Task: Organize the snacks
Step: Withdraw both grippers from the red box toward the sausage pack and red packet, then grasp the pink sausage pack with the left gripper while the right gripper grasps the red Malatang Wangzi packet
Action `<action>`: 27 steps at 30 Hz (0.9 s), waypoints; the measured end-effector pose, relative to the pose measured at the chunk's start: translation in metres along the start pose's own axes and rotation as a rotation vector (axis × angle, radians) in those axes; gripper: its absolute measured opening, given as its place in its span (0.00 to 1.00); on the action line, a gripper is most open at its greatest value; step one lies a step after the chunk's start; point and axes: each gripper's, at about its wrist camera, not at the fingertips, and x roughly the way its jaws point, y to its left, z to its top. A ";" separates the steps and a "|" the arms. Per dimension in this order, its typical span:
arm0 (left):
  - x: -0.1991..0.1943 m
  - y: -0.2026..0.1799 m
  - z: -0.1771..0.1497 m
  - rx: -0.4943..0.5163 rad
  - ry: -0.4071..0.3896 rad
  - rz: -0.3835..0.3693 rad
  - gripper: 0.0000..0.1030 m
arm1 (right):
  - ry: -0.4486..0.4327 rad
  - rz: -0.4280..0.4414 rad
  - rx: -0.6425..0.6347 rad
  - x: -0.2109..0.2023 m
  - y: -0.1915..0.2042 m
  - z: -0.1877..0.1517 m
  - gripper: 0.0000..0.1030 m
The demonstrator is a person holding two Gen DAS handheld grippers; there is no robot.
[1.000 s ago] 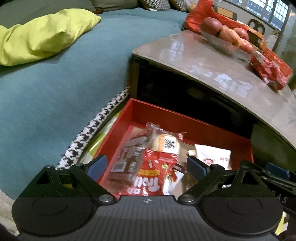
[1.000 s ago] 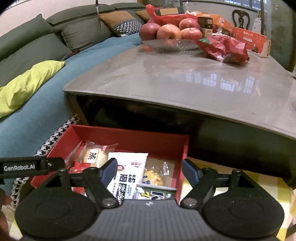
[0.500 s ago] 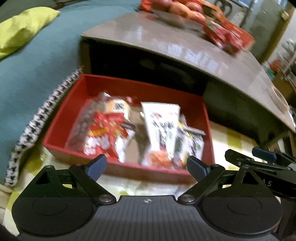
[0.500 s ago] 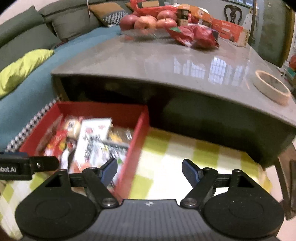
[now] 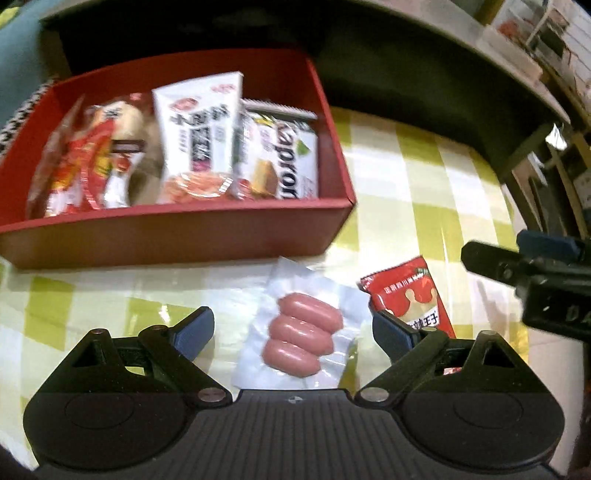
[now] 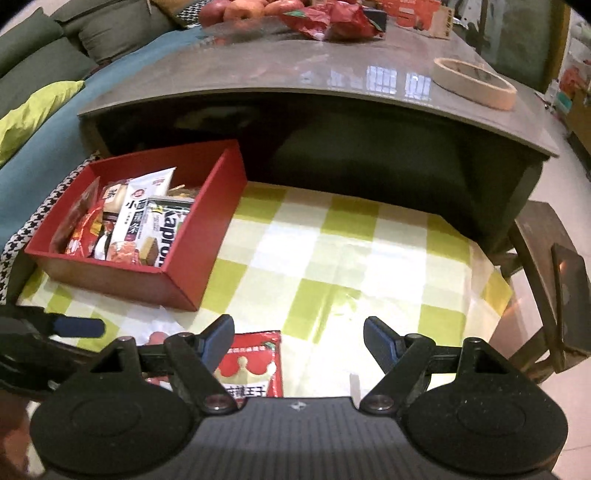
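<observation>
A red box (image 5: pixel 177 229) (image 6: pixel 207 236) holds several snack packs, among them a white noodle pack (image 5: pixel 199 133) and a Kaprom wafer pack (image 5: pixel 284 155). On the checked cloth in front of it lie a clear pack of three sausages (image 5: pixel 301 343) and a red sachet (image 5: pixel 410 295) (image 6: pixel 251 365). My left gripper (image 5: pixel 291 328) is open and empty, its fingers either side of the sausage pack, above it. My right gripper (image 6: pixel 299 332) is open and empty over the cloth, with the red sachet by its left finger.
The green and white checked cloth (image 6: pixel 351 258) covers the floor beside a low grey table (image 6: pixel 295 74). On the table are apples, a red bag (image 6: pixel 332 18) and a tape roll (image 6: pixel 476 81). A wooden stool (image 6: pixel 546 258) stands at right; a teal sofa lies at left.
Both grippers have drawn back from the red box and swung right. The sausage pack and red sachet have come into view. Both grippers have stayed open.
</observation>
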 end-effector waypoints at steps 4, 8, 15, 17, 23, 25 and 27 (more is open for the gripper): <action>0.015 -0.006 -0.003 0.019 0.030 -0.026 0.93 | 0.007 0.016 0.009 0.002 -0.003 0.001 0.85; 0.029 -0.009 -0.005 0.049 0.056 -0.006 0.95 | 0.021 0.021 -0.002 0.006 0.000 0.001 0.85; 0.035 -0.005 0.001 0.069 0.056 -0.027 0.98 | 0.047 0.021 -0.008 0.013 0.001 -0.001 0.85; 0.032 -0.006 -0.002 0.092 0.044 0.001 0.92 | 0.055 0.022 -0.011 0.015 0.001 -0.001 0.85; 0.017 0.007 -0.007 0.067 0.036 0.037 0.73 | 0.070 0.027 -0.022 0.017 0.003 -0.002 0.85; 0.012 0.012 -0.010 0.048 0.041 0.046 0.72 | 0.078 0.030 -0.024 0.018 0.004 -0.003 0.85; 0.008 0.017 -0.014 0.032 0.053 0.058 0.72 | 0.094 0.031 -0.027 0.022 0.004 -0.005 0.85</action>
